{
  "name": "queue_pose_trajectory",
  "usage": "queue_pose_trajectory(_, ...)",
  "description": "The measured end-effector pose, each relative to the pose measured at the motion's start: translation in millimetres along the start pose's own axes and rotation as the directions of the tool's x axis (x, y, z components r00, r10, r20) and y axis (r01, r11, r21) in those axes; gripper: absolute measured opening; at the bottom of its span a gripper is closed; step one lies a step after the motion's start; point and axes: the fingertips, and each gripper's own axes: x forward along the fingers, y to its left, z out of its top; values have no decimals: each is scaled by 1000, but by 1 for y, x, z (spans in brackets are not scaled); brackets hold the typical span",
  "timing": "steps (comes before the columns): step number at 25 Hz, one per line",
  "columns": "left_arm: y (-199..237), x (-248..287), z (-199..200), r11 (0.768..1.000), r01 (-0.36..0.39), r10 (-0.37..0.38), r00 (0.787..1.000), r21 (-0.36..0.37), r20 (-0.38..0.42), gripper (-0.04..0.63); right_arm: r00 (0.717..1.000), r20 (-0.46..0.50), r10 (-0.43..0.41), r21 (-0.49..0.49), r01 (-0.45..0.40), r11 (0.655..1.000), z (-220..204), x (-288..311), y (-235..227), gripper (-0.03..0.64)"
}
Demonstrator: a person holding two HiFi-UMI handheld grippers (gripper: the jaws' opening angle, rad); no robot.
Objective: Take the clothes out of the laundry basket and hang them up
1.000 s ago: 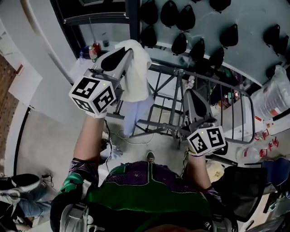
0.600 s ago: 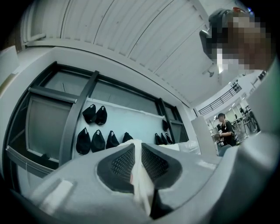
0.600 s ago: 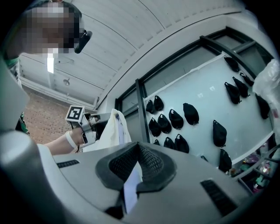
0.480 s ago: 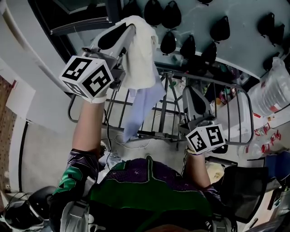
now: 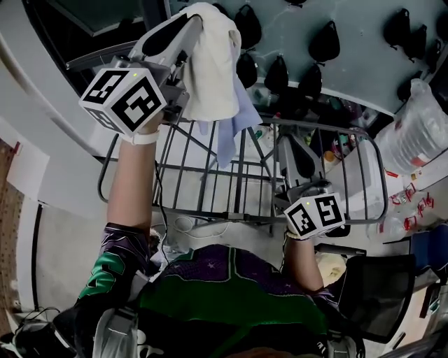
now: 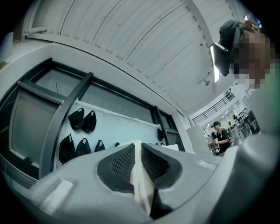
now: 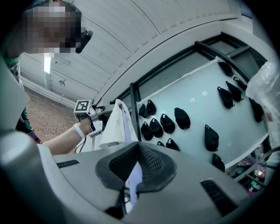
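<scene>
Up goes the left gripper (image 5: 194, 24), higher than a second ago, jaws pinching the cream garment (image 5: 210, 66) so it hangs clear above the drying rack (image 5: 210, 185) — while the right gripper (image 7: 138, 146) sits low by the rails, clamped on a strip of pale blue cloth (image 7: 133, 175), likely ready to spread it.

**Background: caps, bag, bystander**

Rows of black caps (image 5: 329, 42) hang on a pale teal wall (image 5: 364, 77), dark window frame (image 5: 150, 10) to its left. Clear plastic bag (image 5: 420, 133) bulges at far right. White cable (image 5: 199, 227) lies on the floor. Ribbed white ceiling (image 6: 144, 39) w/ strip light (image 7: 47, 63). Person in dark cap (image 6: 220, 135) stands far off.
</scene>
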Motion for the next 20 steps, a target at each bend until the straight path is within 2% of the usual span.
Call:
queue_pose_trajectory(4,0,-1,-26,1000,-7,7,999,-18,-43,54,1000,-3,0,12,0,1000,-4,-1,-5,0)
queue_pose_trajectory(11,23,-34,-105,990,-86,69,986,-108,-154,54,999,-43,26,32,-25,999,-24,13,-4,0)
queue_pose_trajectory(20,32,-102,-217,967,-166,94,937,-195,-335,54,993,-99,63,70,-57,996,-54,23,5,2)
